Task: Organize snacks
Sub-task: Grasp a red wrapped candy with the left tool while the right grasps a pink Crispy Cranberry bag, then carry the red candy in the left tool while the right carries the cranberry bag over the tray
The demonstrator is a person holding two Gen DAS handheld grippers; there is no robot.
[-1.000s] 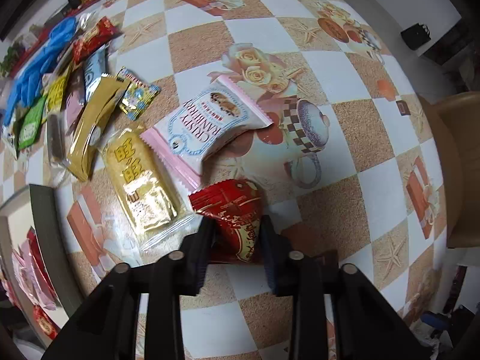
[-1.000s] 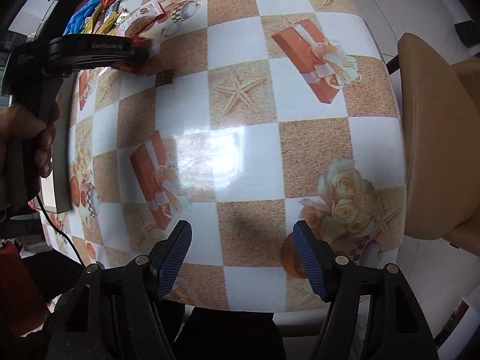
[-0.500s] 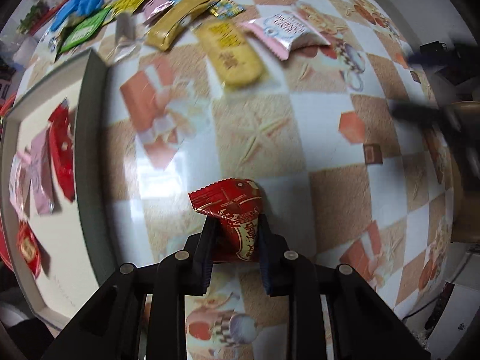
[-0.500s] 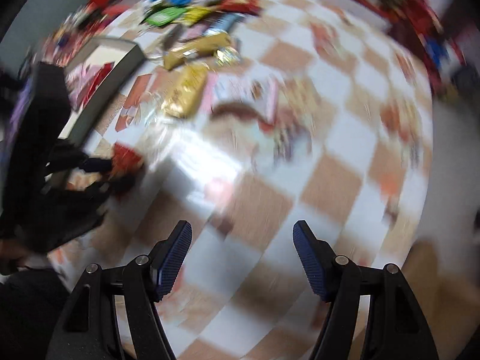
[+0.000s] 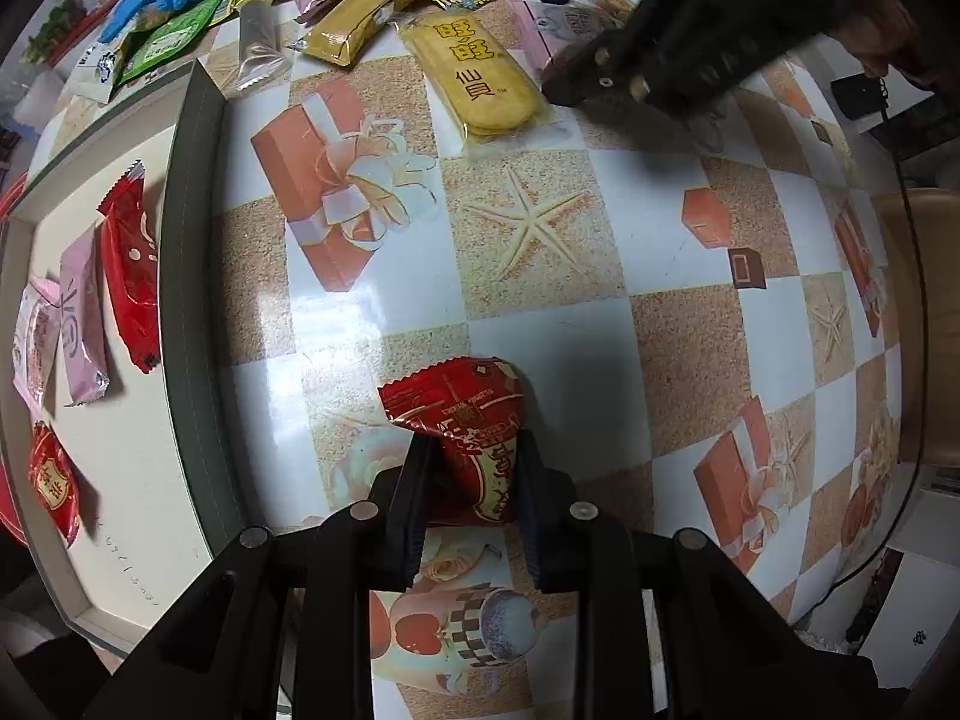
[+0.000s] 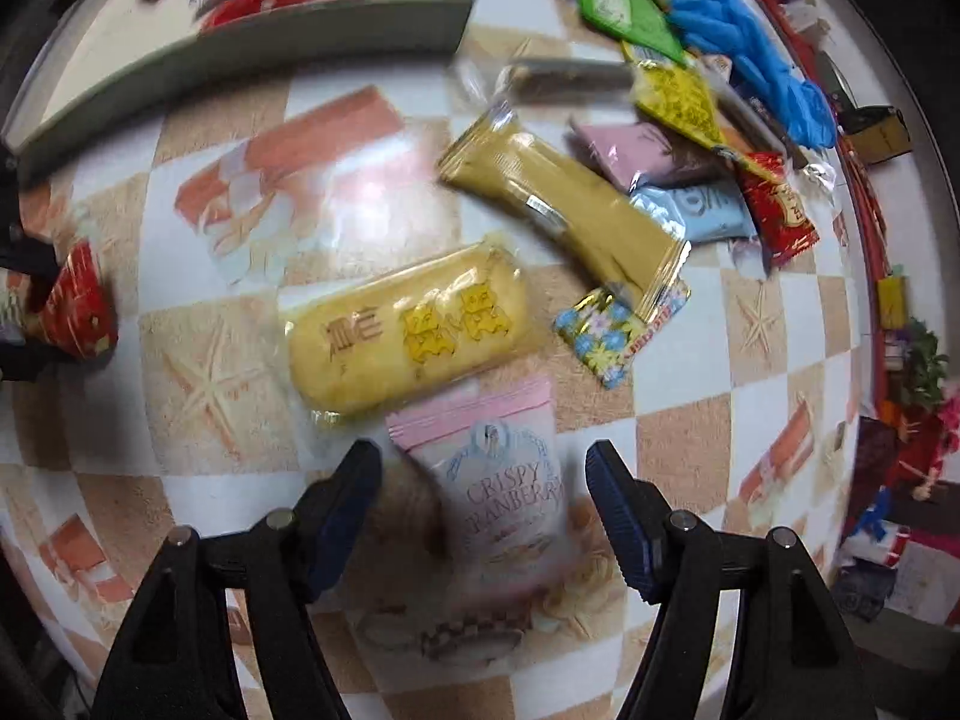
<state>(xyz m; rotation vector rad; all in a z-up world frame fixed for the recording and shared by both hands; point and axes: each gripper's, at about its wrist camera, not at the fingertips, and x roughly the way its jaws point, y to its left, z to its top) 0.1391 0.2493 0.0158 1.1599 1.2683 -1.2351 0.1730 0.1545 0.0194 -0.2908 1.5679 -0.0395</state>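
Observation:
My left gripper [image 5: 474, 468] is shut on a red snack packet [image 5: 462, 414] and holds it above the table, right of the grey tray [image 5: 192, 276]. The tray holds several red and pink packets [image 5: 129, 276]. My right gripper [image 6: 483, 480] is open, its fingers on either side of a pink and white cranberry packet [image 6: 504, 480]. It also shows in the left wrist view [image 5: 660, 18] at the top. A yellow rice-cracker packet [image 6: 408, 330] lies just beyond it, also seen in the left wrist view [image 5: 480, 78].
A pile of loose snacks lies at the table's far side: a gold bar packet [image 6: 564, 210], a floral candy [image 6: 618, 330], green [image 6: 624, 12], yellow, pink and light blue packets, and a blue glove [image 6: 750, 60]. A chair [image 5: 924, 312] stands at the right edge.
My left gripper has lifted the red packet from the pile and carried it back beside the tray. My right gripper has swung across the table to straddle the pink cranberry packet.

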